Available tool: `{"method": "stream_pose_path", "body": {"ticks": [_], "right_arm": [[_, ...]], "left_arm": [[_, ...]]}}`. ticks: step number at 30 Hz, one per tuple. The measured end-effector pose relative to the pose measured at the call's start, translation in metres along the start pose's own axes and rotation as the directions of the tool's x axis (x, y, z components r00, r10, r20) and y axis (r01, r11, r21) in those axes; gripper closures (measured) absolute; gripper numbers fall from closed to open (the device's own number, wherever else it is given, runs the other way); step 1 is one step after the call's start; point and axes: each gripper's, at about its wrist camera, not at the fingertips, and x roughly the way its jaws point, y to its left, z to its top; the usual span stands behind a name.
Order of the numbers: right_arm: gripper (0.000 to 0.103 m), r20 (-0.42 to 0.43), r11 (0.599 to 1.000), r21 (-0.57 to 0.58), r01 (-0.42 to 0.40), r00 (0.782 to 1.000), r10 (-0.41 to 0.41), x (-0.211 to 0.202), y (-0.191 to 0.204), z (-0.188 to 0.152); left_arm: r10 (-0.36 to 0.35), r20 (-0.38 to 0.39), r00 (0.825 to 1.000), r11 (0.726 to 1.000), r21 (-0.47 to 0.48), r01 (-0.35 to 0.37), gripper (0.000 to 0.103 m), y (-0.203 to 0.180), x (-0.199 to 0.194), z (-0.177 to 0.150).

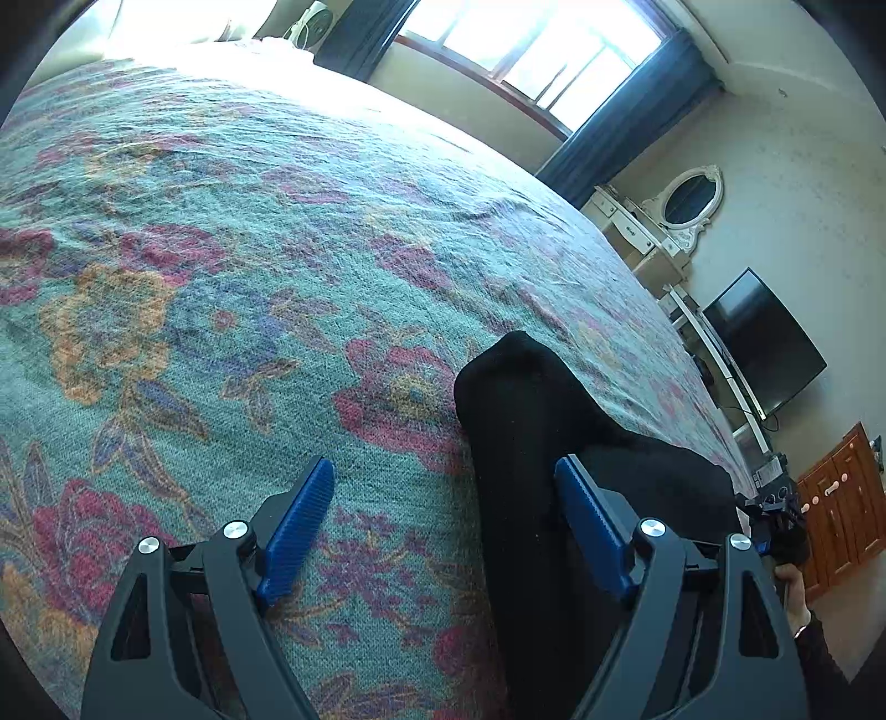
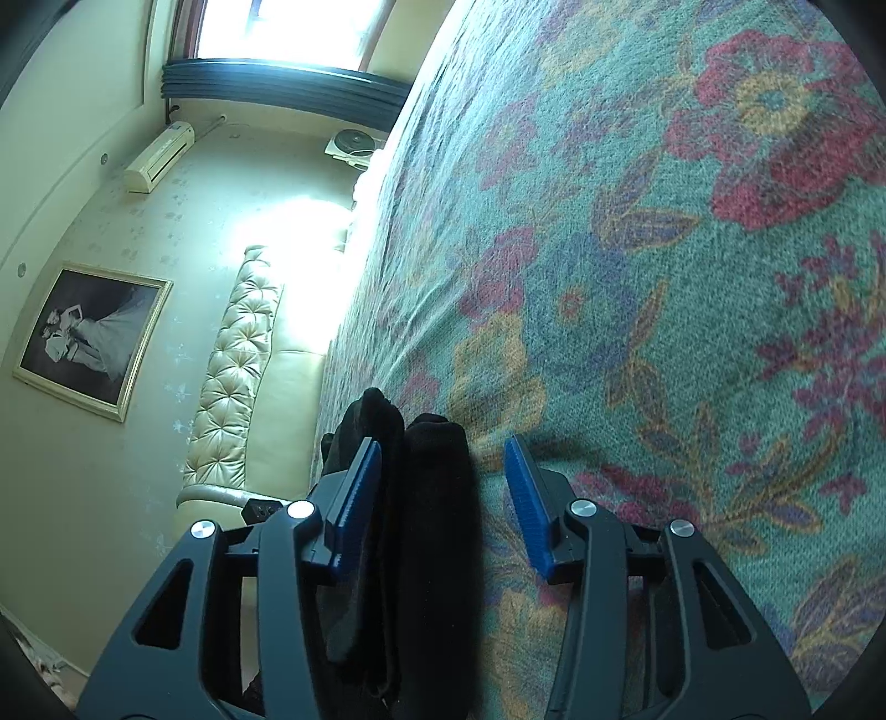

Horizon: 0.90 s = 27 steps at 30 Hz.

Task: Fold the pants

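Note:
The black pants point(image 1: 531, 443) lie bunched on the floral bedspread point(image 1: 221, 266). In the left wrist view my left gripper point(image 1: 446, 487) is open, its blue pads wide apart; the pants' fold lies between them, against the right pad point(image 1: 590, 520). In the right wrist view my right gripper point(image 2: 443, 471) is open too, with a thick black fold of the pants point(image 2: 437, 498) between its pads, close to the left pad point(image 2: 357, 493). Neither gripper pinches the cloth. The rest of the pants is hidden below both grippers.
The bedspread point(image 2: 664, 277) covers a wide bed. A tufted cream headboard point(image 2: 238, 354) stands at one end. A window with dark curtains point(image 1: 531, 50), a white dresser with an oval mirror point(image 1: 686, 205), a dark TV point(image 1: 764, 343) and a wooden cabinet point(image 1: 841, 515) stand beyond the bed's far edge.

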Motion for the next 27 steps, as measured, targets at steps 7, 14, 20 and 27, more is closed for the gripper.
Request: {"method": "stream_pose_path", "body": {"ticks": [7,14,20,27], "right_arm": [[0.057,0.082,0.999,-0.004,0.051,0.995,-0.051,-0.024,0.001,-0.042],[0.054,0.181,0.984,-0.017,0.177,0.968,-0.171,-0.043,0.011,-0.097],[0.034,0.245,0.908,-0.152,0.39,0.905,-0.347,-0.04,0.046,-0.15],[0.013,0.339,0.665,-0.354,0.658,0.753,-0.564,-0.011,0.076,-0.21]], "left_arm": [[0.044,0.012,0.999,0.999,0.003,-0.045,0.022,-0.008,-0.019,-0.026],[0.146,0.055,0.988,0.989,-0.033,-0.145,0.022,-0.024,-0.06,-0.078],[0.283,0.1,0.954,0.957,-0.089,-0.275,0.022,-0.047,-0.095,-0.116],[0.328,0.122,0.937,0.941,0.041,-0.335,0.022,-0.092,-0.105,-0.153]]}}
